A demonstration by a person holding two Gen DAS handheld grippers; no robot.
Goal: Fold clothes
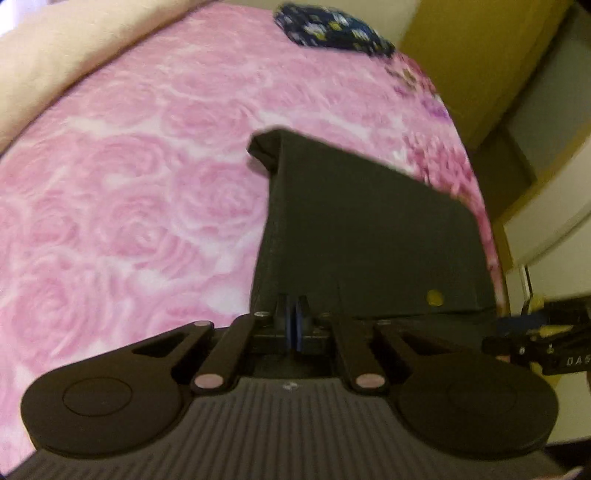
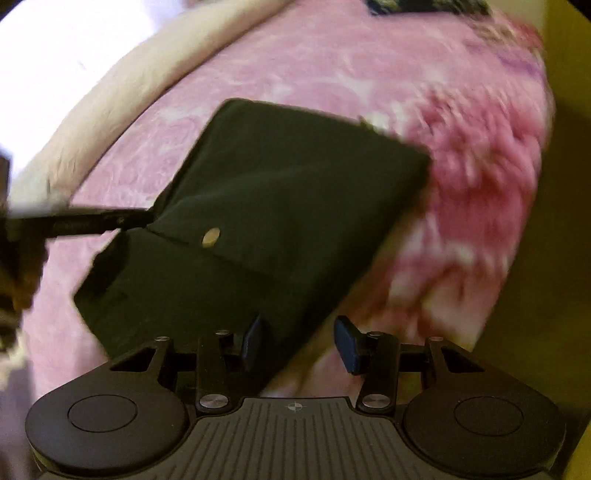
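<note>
A folded black garment [image 1: 369,229] [image 2: 280,192] lies on the pink rose-patterned bedspread [image 1: 129,203] [image 2: 332,74], with a small yellow round spot [image 1: 434,297] [image 2: 211,236] on it. My left gripper [image 1: 294,317] is shut on the garment's near edge; in the right wrist view it [image 2: 144,218] reaches in from the left and pinches that edge. My right gripper [image 2: 301,345] stands open at the garment's near corner, its left finger [image 2: 255,343] over the cloth and its right finger [image 2: 347,349] over the bedspread. The right gripper's body [image 1: 535,332] shows at the left wrist view's right edge.
A dark blue floral cloth [image 1: 332,29] [image 2: 424,5] lies at the far end of the bed. A cream blanket or pillow [image 1: 55,55] [image 2: 110,103] runs along the left side. The bed's right edge [image 1: 491,221] drops off beside yellow furniture [image 1: 461,55] [image 2: 561,184].
</note>
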